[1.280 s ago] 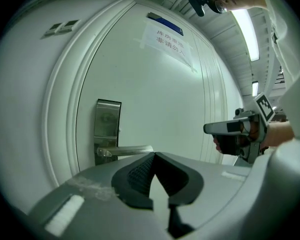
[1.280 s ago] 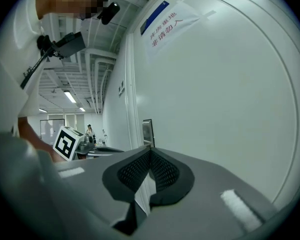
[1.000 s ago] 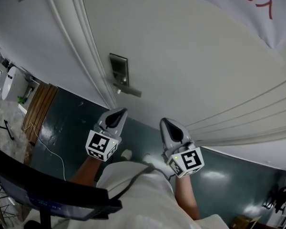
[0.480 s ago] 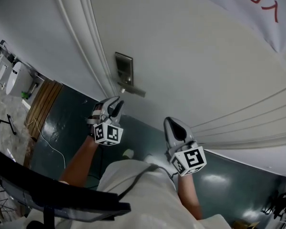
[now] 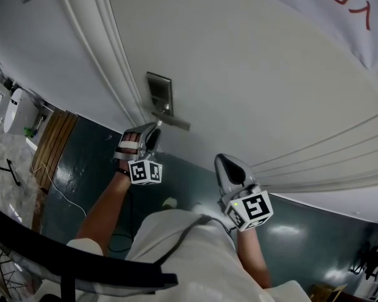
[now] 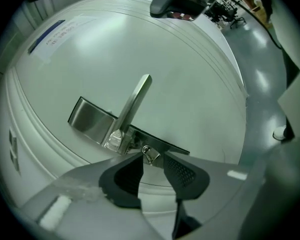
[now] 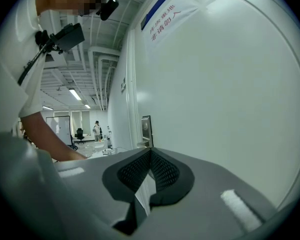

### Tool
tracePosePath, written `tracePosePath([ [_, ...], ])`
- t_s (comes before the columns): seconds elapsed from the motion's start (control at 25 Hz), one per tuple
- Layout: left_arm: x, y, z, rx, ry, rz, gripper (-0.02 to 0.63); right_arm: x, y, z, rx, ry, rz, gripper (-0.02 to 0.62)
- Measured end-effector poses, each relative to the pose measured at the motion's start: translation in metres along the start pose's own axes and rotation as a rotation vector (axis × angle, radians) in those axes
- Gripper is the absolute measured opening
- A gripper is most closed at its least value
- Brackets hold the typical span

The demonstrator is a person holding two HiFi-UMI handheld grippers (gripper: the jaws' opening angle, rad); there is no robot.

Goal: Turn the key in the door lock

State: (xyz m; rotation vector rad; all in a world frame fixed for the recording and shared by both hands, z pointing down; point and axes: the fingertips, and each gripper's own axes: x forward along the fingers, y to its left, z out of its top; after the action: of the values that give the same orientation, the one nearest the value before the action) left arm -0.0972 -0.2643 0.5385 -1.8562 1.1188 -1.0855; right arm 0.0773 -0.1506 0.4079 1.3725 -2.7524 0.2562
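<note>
The steel lock plate (image 5: pixel 159 94) with its lever handle (image 5: pixel 174 122) sits on the white door (image 5: pixel 258 74). In the left gripper view a small silver key (image 6: pixel 149 154) hangs in the cylinder under the lever (image 6: pixel 135 101). My left gripper (image 6: pixel 153 157) is at the lock, rolled onto its side. Its jaws have just been opening, and the key lies between their tips with a gap on each side. In the head view the left gripper (image 5: pixel 155 129) is just under the handle. My right gripper (image 5: pixel 229 166) hovers lower right, shut and empty (image 7: pixel 150 151).
The door frame moulding (image 5: pixel 107 61) runs left of the lock. A banner with red characters (image 5: pixel 346 8) hangs on the door's upper right. A wooden panel (image 5: pixel 50 145) and a cable (image 5: pixel 72 200) lie on the dark floor at left. A person (image 7: pixel 96 129) stands far off.
My left gripper has moved up to the lock under the handle, rolled onto its side, and its jaws have opened. The right gripper has kept still.
</note>
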Motion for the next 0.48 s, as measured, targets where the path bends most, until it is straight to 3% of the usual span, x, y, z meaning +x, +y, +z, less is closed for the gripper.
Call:
tracePosePath([
  [0.28, 0.018, -0.006, -0.002, 0.155, -0.018, -0.023, 0.133, 0.005, 0.0, -0.003, 0.005, 0.009, -0.026, 0.009],
  [0.48, 0.023, -0.005, -0.003, 0.189, -0.04, -0.033, 0.133, 0.006, 0.0, -0.005, 0.014, 0.011, -0.047, 0.008],
])
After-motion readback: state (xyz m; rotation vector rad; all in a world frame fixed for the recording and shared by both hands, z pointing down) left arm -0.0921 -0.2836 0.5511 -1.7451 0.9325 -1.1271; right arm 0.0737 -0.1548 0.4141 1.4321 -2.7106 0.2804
